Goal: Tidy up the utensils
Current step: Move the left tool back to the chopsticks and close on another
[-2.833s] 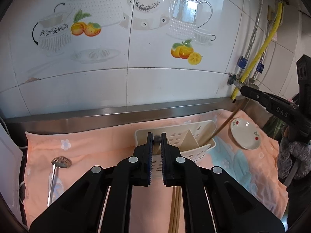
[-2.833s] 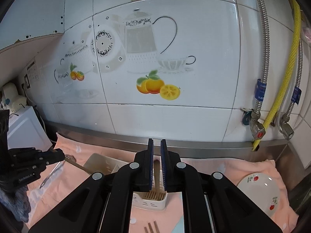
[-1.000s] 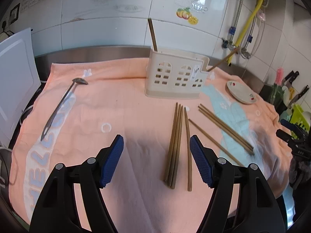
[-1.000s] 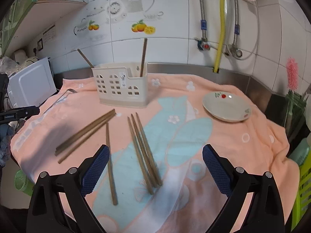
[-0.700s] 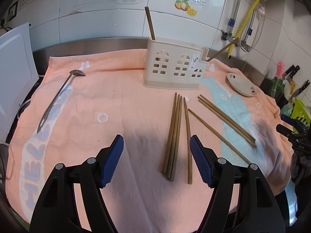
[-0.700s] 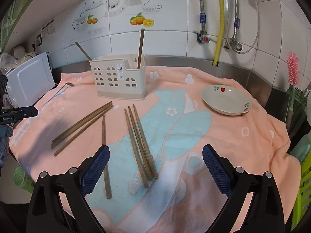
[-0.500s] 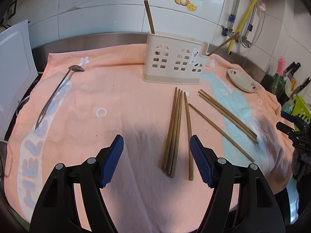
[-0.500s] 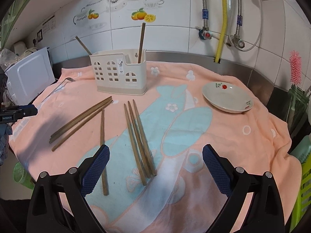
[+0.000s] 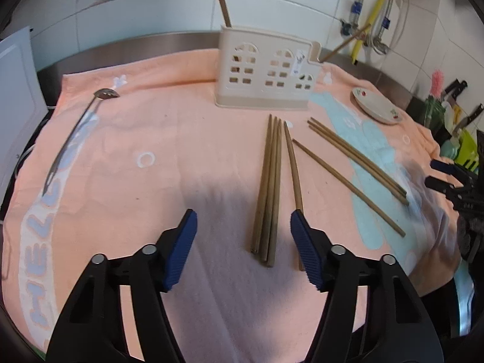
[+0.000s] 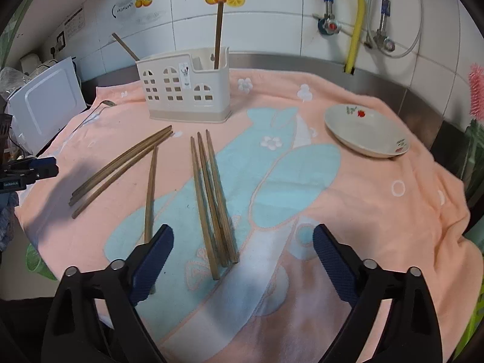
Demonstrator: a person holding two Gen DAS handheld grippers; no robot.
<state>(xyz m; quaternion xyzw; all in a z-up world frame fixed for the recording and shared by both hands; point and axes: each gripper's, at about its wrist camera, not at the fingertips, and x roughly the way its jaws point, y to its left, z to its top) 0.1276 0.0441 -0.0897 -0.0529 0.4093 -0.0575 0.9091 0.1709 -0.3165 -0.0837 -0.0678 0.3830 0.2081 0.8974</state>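
Left claw [image 9: 243, 242]: black two-finger claw with ribbed blue pads [image 9: 181, 249], jaws spread wide, nothing between them; it hovers low over the near part of the desk, pointing forward and tilted downward.
Right claw [image 10: 242, 252]: black two-finger claw with textured dark-blue pads [image 10: 332, 257], jaws spread wider than the left one's, empty; it hangs above the near edge of the desk, pointing forward and angled down.
Left claw from the right wrist camera: a blue pad tip and black body show at the far left edge [image 10: 33, 168], well apart from the right claw.
Right claw from the left wrist camera: two blue-tipped fingers [image 9: 438, 181] reach in at the far right edge, parted.
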